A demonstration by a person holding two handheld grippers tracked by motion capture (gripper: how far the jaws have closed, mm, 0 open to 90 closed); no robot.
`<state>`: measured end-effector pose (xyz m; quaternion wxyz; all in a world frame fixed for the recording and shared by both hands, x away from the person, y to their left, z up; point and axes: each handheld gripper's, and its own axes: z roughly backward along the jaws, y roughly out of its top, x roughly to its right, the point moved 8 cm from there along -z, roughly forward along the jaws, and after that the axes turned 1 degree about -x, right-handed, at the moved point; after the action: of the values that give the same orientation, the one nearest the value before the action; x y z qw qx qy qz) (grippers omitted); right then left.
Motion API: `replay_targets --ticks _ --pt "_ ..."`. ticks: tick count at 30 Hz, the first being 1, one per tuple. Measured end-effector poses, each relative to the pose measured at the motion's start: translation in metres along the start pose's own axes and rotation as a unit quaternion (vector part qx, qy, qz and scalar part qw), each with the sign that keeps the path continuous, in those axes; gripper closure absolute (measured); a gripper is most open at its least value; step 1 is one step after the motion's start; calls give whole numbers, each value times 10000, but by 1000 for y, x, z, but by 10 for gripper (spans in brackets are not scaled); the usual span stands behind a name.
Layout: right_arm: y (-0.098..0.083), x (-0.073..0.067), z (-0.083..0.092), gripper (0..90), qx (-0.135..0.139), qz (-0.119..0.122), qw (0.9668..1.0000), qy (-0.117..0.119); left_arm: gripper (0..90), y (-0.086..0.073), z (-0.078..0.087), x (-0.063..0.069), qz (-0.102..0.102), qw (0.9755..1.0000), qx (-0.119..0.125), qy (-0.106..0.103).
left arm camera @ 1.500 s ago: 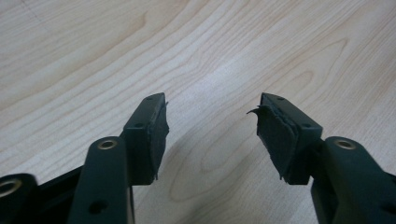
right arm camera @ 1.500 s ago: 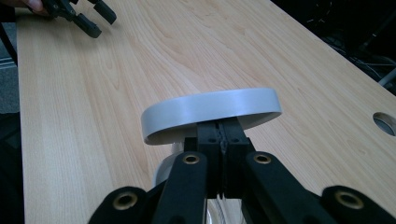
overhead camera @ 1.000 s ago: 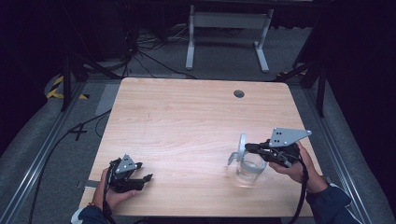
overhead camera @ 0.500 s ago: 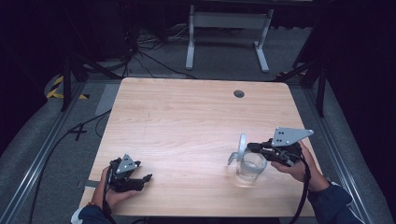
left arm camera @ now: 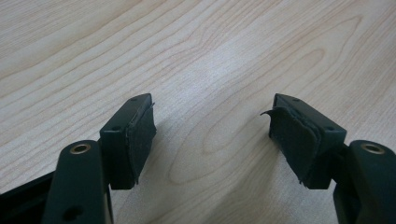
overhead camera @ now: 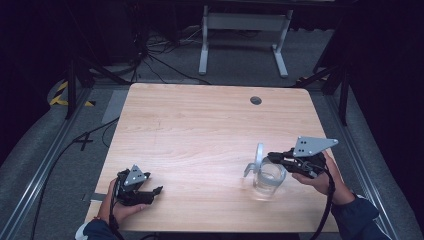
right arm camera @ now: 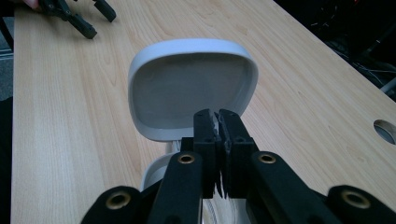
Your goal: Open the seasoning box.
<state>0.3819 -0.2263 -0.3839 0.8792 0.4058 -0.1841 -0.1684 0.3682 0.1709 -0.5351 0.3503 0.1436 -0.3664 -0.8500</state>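
A clear glass jar (overhead camera: 267, 184) stands on the wooden table (overhead camera: 200, 130) near its right front. Its white hinged lid (overhead camera: 258, 155) is flipped up and upright; the right gripper view looks into the lid's hollow inner side (right arm camera: 191, 88). My right gripper (overhead camera: 270, 156) reaches in from the right above the jar. Its jaws (right arm camera: 217, 116) are shut at the lid's lower edge, with a thin white sliver between the pads. My left gripper (overhead camera: 156, 194) rests at the front left. Its jaws have just been opening and stand open (left arm camera: 210, 112) over bare wood.
A round cable hole (overhead camera: 256, 100) sits near the table's far edge, also in the right gripper view (right arm camera: 385, 130). The left gripper (right arm camera: 88, 18) appears far off in that view. A white metal stand (overhead camera: 242, 35) and cables lie on the floor beyond.
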Motion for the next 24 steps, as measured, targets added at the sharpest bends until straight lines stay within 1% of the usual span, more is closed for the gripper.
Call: replay_targets --ticks 5,8,10,12,17,24 --pt "-1 -1 3 870 11 27 10000 -30 312 0 0 0 -4 10000 -10 -3" --pt "-2 -1 5 867 25 4 10000 -42 304 0 0 0 22 10000 -11 -23" --pt "-6 0 9 862 11 4 9999 -105 300 0 -1 0 28 10000 -31 -11" --pt "-10 2 15 855 34 -72 9999 -152 296 1 -1 0 3 10000 -37 -26" --pt "-17 9 31 835 124 -169 9992 -347 295 1 -1 0 8 10000 -49 -24" --pt "-31 18 42 819 156 -302 9981 -508 294 1 -1 0 8 10000 -50 -21"
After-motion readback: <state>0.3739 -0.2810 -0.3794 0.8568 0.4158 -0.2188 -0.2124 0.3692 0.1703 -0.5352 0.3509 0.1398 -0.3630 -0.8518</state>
